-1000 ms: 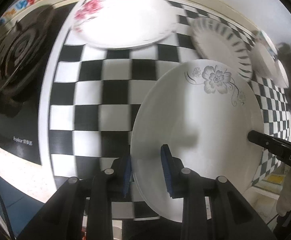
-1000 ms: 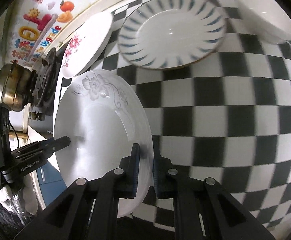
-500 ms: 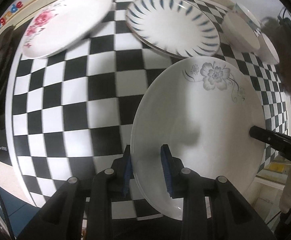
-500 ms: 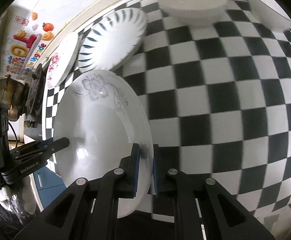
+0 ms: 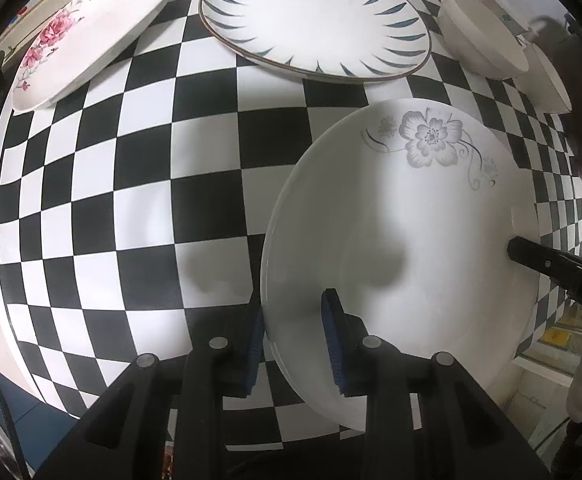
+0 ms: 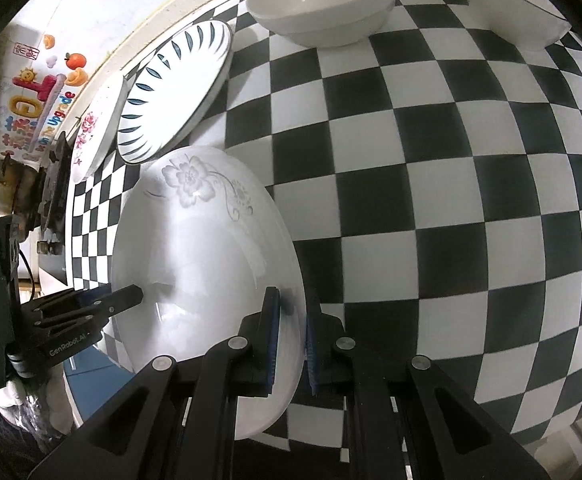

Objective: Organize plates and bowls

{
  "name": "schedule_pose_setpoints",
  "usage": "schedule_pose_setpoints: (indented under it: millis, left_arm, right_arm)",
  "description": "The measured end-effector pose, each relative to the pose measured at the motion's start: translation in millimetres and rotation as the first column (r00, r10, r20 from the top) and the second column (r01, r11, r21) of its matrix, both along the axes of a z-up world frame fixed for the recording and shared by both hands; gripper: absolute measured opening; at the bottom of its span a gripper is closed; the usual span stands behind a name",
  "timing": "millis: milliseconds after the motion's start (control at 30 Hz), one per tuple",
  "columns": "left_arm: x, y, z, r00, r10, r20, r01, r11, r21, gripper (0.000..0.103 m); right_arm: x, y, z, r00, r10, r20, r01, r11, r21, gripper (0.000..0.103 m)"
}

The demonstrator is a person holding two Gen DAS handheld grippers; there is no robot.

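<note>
Checkered tabletop (image 5: 139, 184): blue-leaf plate (image 5: 315, 20) & pink-flower plate (image 5: 91, 28) by far edge, white bowl (image 6: 323, 0) nr far right corner.

Grey-flower plate (image 5: 403, 240) carried above tabletop's near edge, prob. clear of it. Left gripper (image 5: 295, 340) clamped on its rim w/ blue pads, right gripper (image 6: 291, 332) pinching opposite rim.

Risks: uneven pull twisting glazed rim out; drop onto tabletop, chip.

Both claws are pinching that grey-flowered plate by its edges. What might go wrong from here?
The grey-flower plate is held only at its rim by the left gripper and right gripper, so it may slip if the hands move unevenly. Carried forward, it might clip the blue-leaf plate or white bowl.
</note>
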State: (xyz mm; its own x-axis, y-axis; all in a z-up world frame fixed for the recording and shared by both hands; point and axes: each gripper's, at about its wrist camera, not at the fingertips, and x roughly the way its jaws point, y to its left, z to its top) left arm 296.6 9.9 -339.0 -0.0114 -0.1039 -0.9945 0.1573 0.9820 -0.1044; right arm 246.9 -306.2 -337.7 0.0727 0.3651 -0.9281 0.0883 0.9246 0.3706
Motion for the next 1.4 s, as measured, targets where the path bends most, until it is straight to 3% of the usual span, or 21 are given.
schedule_pose_setpoints:
  millis: [467, 633, 767, 933, 1067, 1233, 1400]
  left_arm:
    - [9.7, -4.3, -1.3, 0.999, 0.047, 0.014, -0.047, 0.998, 0.033, 0.025]
    - [6.0, -2.9, 14.1, 0.995, 0.091, 0.029, -0.092, 0.994, 0.056, 0.025]
    - [2.2, 14.8, 47.0, 0.985, 0.154, 0.081, -0.158, 0.986, 0.048, 0.025]
    - [0.3, 42.0, 104.4, 0.950, 0.244, 0.195, -0.253, 0.967, 0.021, 0.026]
    - [15.5, 73.4, 123.9, 0.902, 0.366, 0.229, -0.365, 0.930, -0.048, 0.029]
    - [54.4, 127.2, 109.9, 0.844, 0.490, 0.218, -0.484, 0.871, -0.085, 0.029]
    - [91.5, 192.5, 75.1, 0.771, 0.623, 0.130, -0.611, 0.782, -0.122, 0.029]
  right_arm:
    - [3.6, 0.1, -10.4, 1.000, 0.016, -0.020, -0.016, 1.000, 0.009, 0.015]
    - [5.1, -0.2, -10.2, 0.999, 0.020, -0.037, -0.019, 1.000, 0.018, 0.015]
    - [1.8, -10.0, 5.2, 1.000, -0.003, -0.023, 0.004, 1.000, 0.028, 0.016]
    - [4.3, -11.4, 50.1, 0.999, -0.007, 0.036, 0.004, 0.997, 0.073, 0.018]
    - [32.4, 23.7, 89.3, 0.990, 0.088, 0.111, -0.099, 0.990, 0.104, 0.043]
    - [93.0, 98.0, 124.2, 0.962, 0.194, 0.195, -0.221, 0.967, 0.130, 0.044]
    - [165.8, 172.0, 121.5, 0.932, 0.282, 0.228, -0.317, 0.939, 0.132, 0.044]
